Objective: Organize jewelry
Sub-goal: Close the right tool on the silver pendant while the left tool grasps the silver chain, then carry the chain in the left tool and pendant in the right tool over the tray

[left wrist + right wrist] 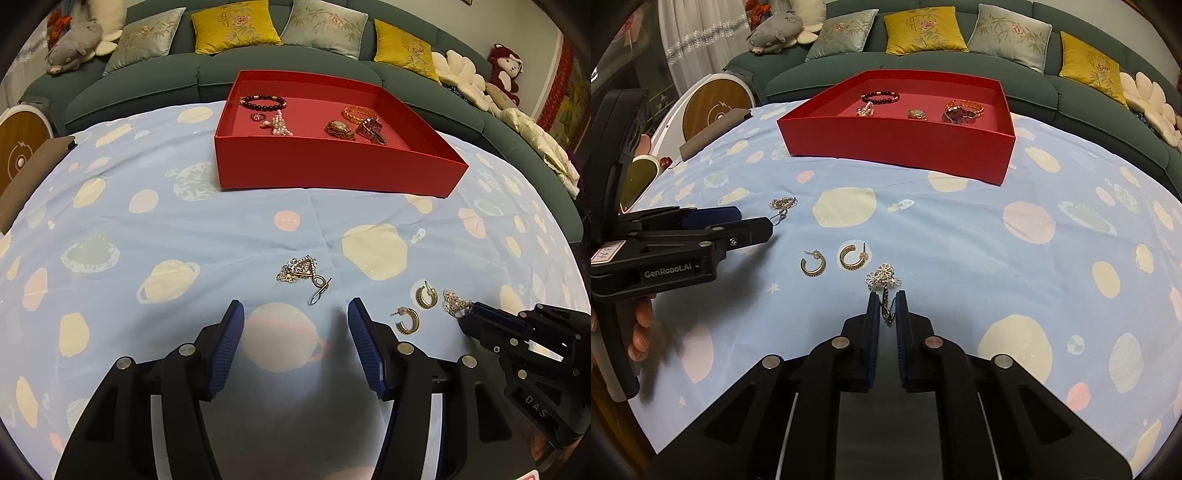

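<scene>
A red box [332, 166] [894, 144] stands at the far side of the planet-print cloth and holds a dark bead bracelet [262, 101], pearls, watches and a gold bangle. My left gripper [295, 306] [753, 219] is open, its pads wide apart just short of a triangular crystal earring [301, 273] [783, 204] lying on the cloth. My right gripper [886, 297] [465, 317] is shut on the hook of a silver flower earring [884, 277] [452, 301], whose flower part sticks out beyond the tips. Two gold hoop earrings [812, 273] [408, 328] lie between the grippers.
A green sofa [221, 74] with yellow and grey cushions and plush toys runs behind the table. A brown pad [26, 177] lies on the cloth's left edge, beside a round wooden disc [716, 103]. A person's hand [641, 325] holds the left gripper's handle.
</scene>
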The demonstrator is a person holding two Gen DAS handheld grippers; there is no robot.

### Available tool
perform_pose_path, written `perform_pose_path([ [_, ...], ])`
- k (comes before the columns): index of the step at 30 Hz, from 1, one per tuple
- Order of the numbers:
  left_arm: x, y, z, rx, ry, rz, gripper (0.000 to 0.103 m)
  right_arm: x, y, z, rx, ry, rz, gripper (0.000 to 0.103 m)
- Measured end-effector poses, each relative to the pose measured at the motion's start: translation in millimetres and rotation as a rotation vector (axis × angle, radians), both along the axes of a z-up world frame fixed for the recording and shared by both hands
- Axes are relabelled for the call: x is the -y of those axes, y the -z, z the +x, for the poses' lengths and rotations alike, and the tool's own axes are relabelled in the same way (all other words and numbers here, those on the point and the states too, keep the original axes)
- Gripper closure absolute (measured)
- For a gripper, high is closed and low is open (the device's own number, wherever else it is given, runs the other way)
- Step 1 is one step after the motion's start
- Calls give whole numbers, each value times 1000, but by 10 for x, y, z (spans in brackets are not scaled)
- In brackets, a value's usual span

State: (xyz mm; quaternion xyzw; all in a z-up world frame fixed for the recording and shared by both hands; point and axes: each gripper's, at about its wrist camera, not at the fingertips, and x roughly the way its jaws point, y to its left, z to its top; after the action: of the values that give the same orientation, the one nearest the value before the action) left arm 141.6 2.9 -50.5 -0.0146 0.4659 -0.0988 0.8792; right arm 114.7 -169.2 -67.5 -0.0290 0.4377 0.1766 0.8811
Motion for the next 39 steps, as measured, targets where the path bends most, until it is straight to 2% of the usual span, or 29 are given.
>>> perform_pose_path([
  [7, 7, 8, 100, 31, -25, -29, 47, 61, -38, -23, -11, 7, 27, 95],
  [8, 22, 10, 108, 38, -24, -23, 53, 75, -42, -22, -13, 10, 33, 95],
  [9, 42, 12, 114, 43, -19, -18, 64, 85, -45, -19, -14, 13, 36, 95],
  [10, 65, 14, 119, 49, -12, -9, 68, 90, -49, -16, -13, 15, 37, 95],
  [12, 105, 21, 134, 54, 0, -2, 88, 109, -67, -10, -12, 21, 43, 95],
  [17, 152, -2, 147, 62, 13, -7, 99, 124, -116, 0, -8, 24, 56, 95],
  [27, 133, -251, 42, 97, 42, -55, 99, 162, -275, 15, 20, 29, 87, 95],
  [39, 95, -848, 10, 195, 32, -124, 99, 147, -853, 159, 143, 56, 157, 95],
])
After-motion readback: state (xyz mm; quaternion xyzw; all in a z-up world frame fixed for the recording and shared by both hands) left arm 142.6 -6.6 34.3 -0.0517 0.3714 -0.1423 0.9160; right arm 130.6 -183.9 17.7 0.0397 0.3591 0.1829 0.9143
